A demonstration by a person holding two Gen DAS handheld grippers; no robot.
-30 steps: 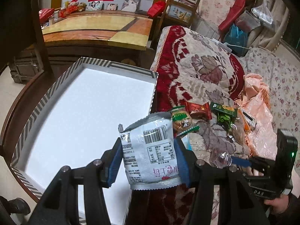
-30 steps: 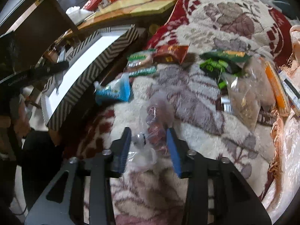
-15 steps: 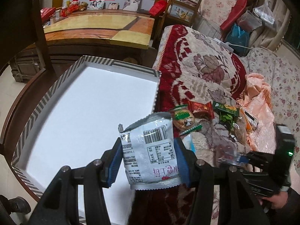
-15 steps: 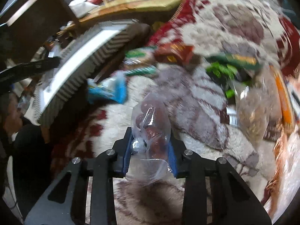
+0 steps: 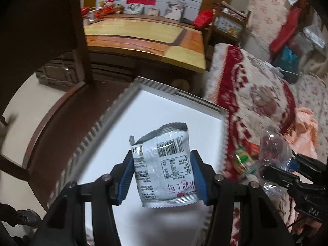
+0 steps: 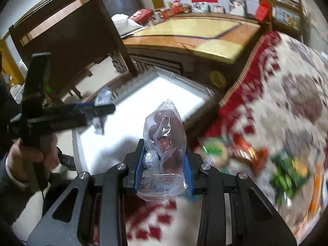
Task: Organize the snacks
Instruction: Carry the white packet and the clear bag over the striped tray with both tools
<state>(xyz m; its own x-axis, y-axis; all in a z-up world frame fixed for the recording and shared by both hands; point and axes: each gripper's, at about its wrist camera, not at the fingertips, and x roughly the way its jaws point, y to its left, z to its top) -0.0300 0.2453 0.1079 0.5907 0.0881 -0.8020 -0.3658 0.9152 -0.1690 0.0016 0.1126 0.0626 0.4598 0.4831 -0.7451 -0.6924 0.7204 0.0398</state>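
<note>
Left gripper [image 5: 163, 176] clamps silver packet [image 5: 164, 168] over the white box [image 5: 174, 110] below it; right gripper [image 6: 163, 168] pinches clear bag [image 6: 164, 143] of dark, unidentifiable snacks, box ahead-left; loose snacks [image 6: 287, 170] to its right blurred, unreadable

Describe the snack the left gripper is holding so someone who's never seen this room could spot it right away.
Find the big white box with the striped rim beside the red floral blanket. Above its white floor, the left gripper pinches a silver foil packet. Unlike the clear bag of dark snacks in the right gripper, it is opaque, with a barcode and pink lettering.
</note>
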